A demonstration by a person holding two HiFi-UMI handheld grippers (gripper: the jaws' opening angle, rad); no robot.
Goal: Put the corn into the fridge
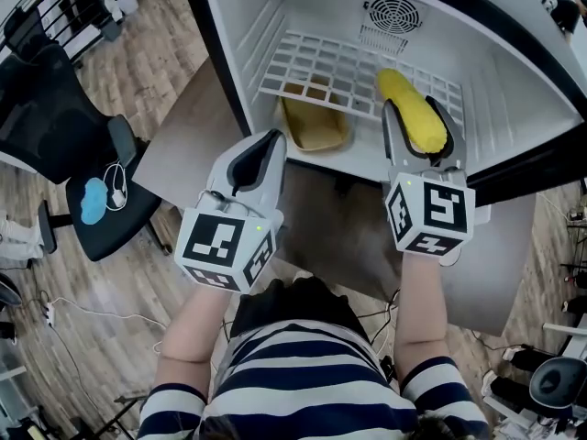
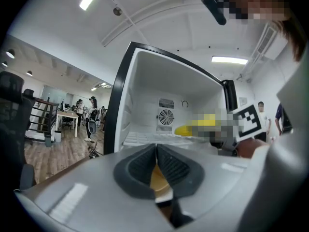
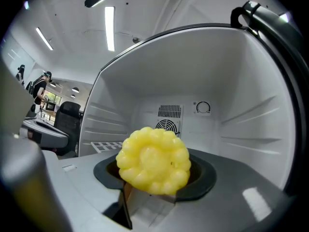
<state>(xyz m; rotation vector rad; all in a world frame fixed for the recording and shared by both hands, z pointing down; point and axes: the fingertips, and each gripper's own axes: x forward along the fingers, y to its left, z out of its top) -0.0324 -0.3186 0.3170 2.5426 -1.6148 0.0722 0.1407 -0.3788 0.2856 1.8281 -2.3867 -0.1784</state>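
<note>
I am counting one corn and one fridge. I am reading two grippers: left gripper and right gripper. Each is carrying one marker cube, so I am logging two: left cube and right cube. Inside the fridge I am registering one shelf, one tray, one fan and one dial. At the head view's left I am logging one chair, one blue item and one cable. Distant people are numbering several; an exact count is not resolving.
</note>
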